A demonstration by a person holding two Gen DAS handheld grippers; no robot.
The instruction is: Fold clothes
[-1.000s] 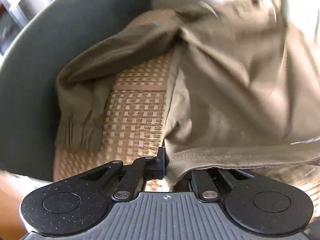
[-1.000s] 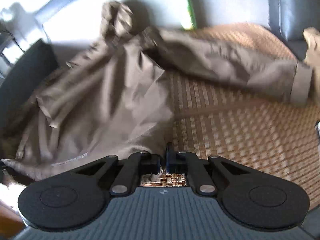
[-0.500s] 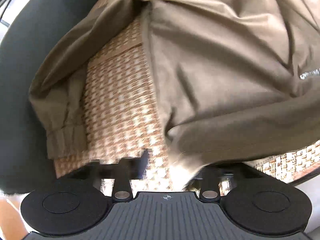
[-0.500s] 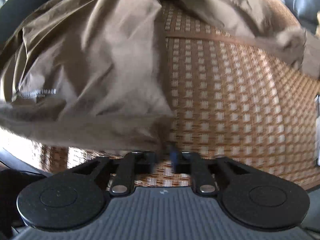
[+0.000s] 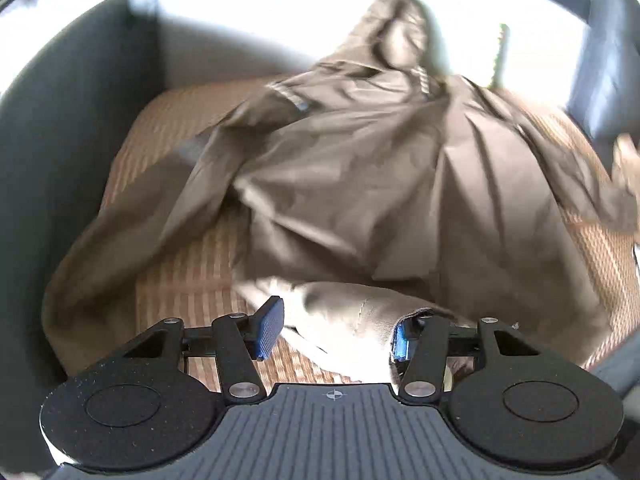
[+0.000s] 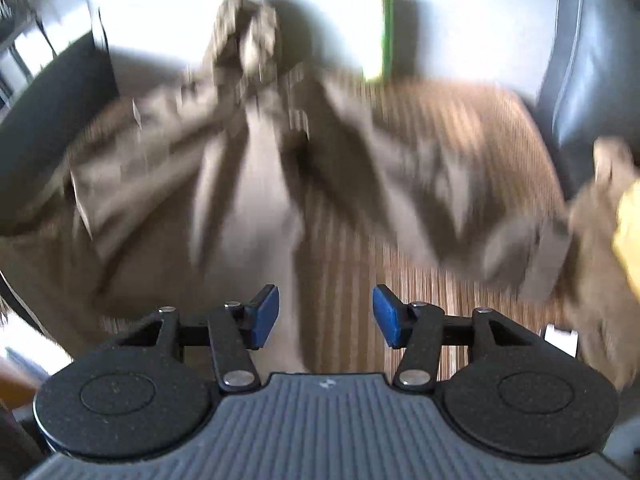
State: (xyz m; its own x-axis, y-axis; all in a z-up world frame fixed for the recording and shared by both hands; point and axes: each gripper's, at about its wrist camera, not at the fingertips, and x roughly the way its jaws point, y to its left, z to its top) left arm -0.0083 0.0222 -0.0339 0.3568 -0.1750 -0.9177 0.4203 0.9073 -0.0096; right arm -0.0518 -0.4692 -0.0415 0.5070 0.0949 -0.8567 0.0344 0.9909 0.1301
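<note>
Jacket [image 5: 360, 184]: spread crumpled across the woven mat [image 5: 188, 280], hood toward the wall.
My left gripper [image 5: 334, 330]: released, hem lying loose between the pads.
My right gripper [image 6: 326, 316]: jaws opening, gripping nothing.

Brown jacket [image 5: 360, 184] spread across woven mat [image 5: 188, 280]

Both cams ride just behind their own fingers, tilted steeply down at the woven mat [image 5: 188, 280]. The left one hangs close over the mat's near edge, the right [image 6: 460, 128] likewise. Both catch the brown jacket [image 5: 360, 184] [image 6: 248, 184] spread across that mat.
</note>
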